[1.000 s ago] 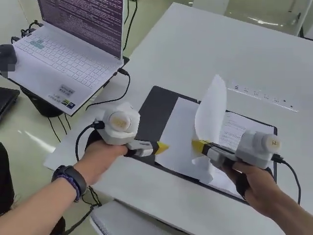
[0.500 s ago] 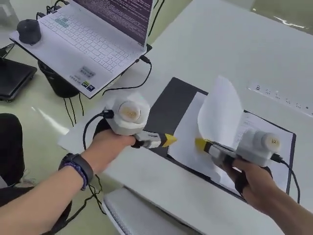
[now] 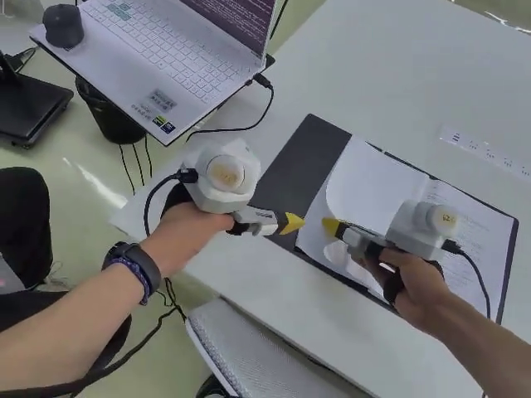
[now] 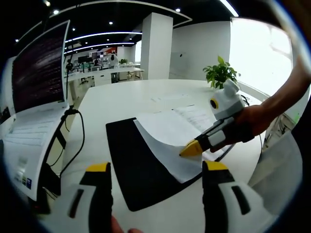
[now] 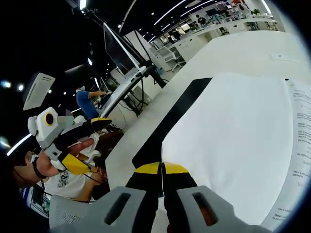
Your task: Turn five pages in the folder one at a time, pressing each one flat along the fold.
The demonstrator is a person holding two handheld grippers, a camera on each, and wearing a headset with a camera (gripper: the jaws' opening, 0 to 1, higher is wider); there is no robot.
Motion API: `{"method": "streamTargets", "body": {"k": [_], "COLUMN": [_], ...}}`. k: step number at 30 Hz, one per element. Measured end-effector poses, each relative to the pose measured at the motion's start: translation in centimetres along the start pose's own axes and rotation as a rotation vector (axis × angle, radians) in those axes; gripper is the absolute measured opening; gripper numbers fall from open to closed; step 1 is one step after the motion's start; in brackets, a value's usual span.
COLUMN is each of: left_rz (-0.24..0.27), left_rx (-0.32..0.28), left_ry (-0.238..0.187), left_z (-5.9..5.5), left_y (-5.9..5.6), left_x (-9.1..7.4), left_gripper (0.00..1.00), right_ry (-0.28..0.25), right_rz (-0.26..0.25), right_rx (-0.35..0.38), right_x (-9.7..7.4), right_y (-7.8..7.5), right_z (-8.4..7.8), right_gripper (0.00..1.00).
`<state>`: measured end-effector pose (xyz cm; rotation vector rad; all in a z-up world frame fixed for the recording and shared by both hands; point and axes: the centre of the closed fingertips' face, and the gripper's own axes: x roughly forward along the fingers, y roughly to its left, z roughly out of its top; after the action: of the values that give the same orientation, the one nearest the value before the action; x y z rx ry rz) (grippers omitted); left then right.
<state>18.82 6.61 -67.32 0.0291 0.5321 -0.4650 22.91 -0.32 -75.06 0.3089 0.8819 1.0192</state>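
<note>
Pinching the page edge with the right gripper, low over the folder; holding the left gripper level, jaws apart, facing it nearby.

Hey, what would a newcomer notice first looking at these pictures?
A white page arches over the open black folder at centre, pinched at its near edge by the right gripper. The left gripper hovers open facing it, and a white laptop sits far left.

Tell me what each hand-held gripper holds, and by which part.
The right hand-held gripper pinches a page by its near edge; the left hand-held gripper holds nothing.
</note>
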Motion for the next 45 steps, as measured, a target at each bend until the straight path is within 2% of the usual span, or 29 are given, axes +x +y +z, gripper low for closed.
{"method": "streamTargets", "body": {"k": [12, 14, 23, 29, 33, 36, 40, 45], "left_rz": [0.000, -0.002, -0.008, -0.013, -0.018, -0.022, -0.026, -0.037], "left_rx": [-0.010, -0.011, -0.008, -0.010, -0.009, -0.005, -0.005, 0.001], "left_ry": [0.009, 0.011, 0.017, 0.023, 0.030, 0.034, 0.035, 0.040], "left_z": [-0.5, -0.5, -0.5, -0.7, -0.9, -1.0, -0.9, -0.9], "left_y": [0.3, 0.3, 0.3, 0.3, 0.1, 0.0, -0.2, -0.7], "left_x": [0.1, 0.2, 0.5, 0.6, 0.7, 0.8, 0.8, 1.1], "left_gripper": [0.76, 0.76, 0.76, 0.76, 0.77, 0.77, 0.76, 0.76], "right_ry": [0.052, 0.057, 0.076, 0.071, 0.066, 0.064, 0.062, 0.058], "right_rz": [-0.046, -0.052, -0.061, -0.032, 0.007, 0.028, 0.044, 0.069], "right_rx": [0.028, 0.031, 0.048, 0.044, 0.037, 0.039, 0.032, 0.035], "right_x": [2.2, 2.1, 2.4, 2.8, 3.0, 3.3, 2.9, 2.9], "right_y": [-2.1, -1.6, -1.7, -1.0, -0.2, -0.2, 0.6, 0.8], "right_z": [-1.7, -2.0, -2.6, -2.5, -2.4, -2.3, -2.3, -2.3], "right_gripper": [0.00, 0.00, 0.02, 0.12, 0.24, 0.30, 0.34, 0.40]}}
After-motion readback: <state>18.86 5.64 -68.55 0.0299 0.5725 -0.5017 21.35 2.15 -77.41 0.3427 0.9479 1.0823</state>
